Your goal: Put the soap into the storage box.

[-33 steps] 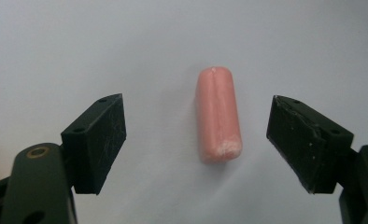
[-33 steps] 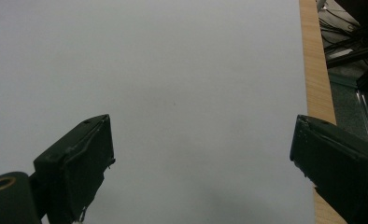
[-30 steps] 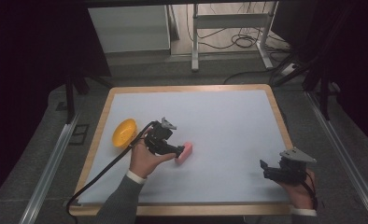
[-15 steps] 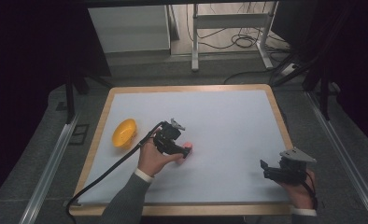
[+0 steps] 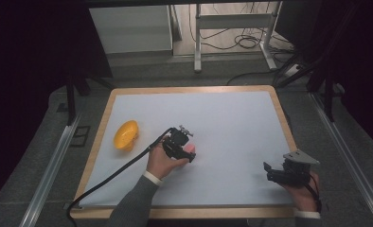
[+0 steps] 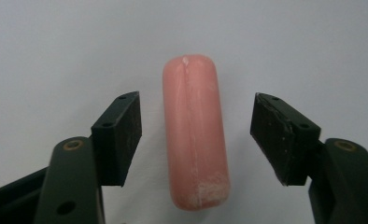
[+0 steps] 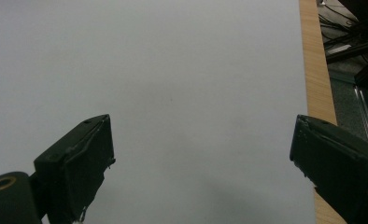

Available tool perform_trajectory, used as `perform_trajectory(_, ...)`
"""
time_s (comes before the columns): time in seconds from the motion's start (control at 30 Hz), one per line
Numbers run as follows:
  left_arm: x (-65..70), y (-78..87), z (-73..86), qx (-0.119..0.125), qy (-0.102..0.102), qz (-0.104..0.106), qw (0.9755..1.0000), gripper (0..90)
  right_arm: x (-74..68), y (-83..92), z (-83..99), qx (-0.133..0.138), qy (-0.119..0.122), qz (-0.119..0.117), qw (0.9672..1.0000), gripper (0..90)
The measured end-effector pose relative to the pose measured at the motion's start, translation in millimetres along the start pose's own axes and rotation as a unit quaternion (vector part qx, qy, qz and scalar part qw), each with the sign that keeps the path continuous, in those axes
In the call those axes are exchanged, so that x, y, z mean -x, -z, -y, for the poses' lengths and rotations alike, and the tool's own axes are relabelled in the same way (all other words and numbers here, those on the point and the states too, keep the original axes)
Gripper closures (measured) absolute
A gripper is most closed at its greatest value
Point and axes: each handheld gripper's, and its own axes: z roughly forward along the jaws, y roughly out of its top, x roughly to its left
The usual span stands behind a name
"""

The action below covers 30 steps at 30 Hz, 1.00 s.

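We held our left gripper (image 5: 190,152) low over the white table (image 5: 232,123), a bit left of the middle and on the near half. Right under its tip lay a pink sausage (image 5: 190,150). In the left gripper view the pink sausage (image 6: 195,133) lay flat on the table, straight between the two black jaws, with its long side running away from us. The jaws had just been closing in on it. There was a gap on both sides of the sausage, so the pads (image 6: 126,133) were not pressing on it yet. The left gripper (image 6: 194,135) was partly spread, with the sausage in the middle and nothing pinched.

Our right gripper (image 5: 269,171) sat near the right, close corner of the table, well apart from the sausage. In the right gripper view its jaws stood wide apart over bare white table (image 7: 173,84), and the right gripper (image 7: 203,154) held nothing.

A yellow bowl (image 5: 126,135) lay on the left side of the table, near the wooden edge and well apart from the sausage.
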Motion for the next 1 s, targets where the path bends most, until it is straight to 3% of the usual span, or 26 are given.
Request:
perform_trajectory(0.17, 1.2, -8.3, 1.2, -0.006, 0.006, 0.002, 1.0000, 41.3, 0.9, 0.0, 0.5, -0.001, 0.000, 0.002, 1.0000, 6.0)
perform_trajectory(0.47, 1.5, -14.1, 3.5, -0.007, 0.008, -0.006, 0.9999, 59.2, 1.3, 0.7, 0.2, 0.002, 0.000, 0.002, 1.0000, 6.0)
perform_trajectory(0.77, -2.3, -12.9, 5.3, -0.001, 0.013, 0.005, 0.9999, 60.1, 0.9, 0.8, 0.0, 0.001, 0.000, 0.003, 1.0000, 6.0)
perform_trajectory(1.0, -4.7, -3.6, 6.0, 0.014, 0.012, 0.002, 0.9998, 60.2, 1.7, 1.2, 0.1, 0.002, 0.000, 0.006, 1.0000, 6.0)
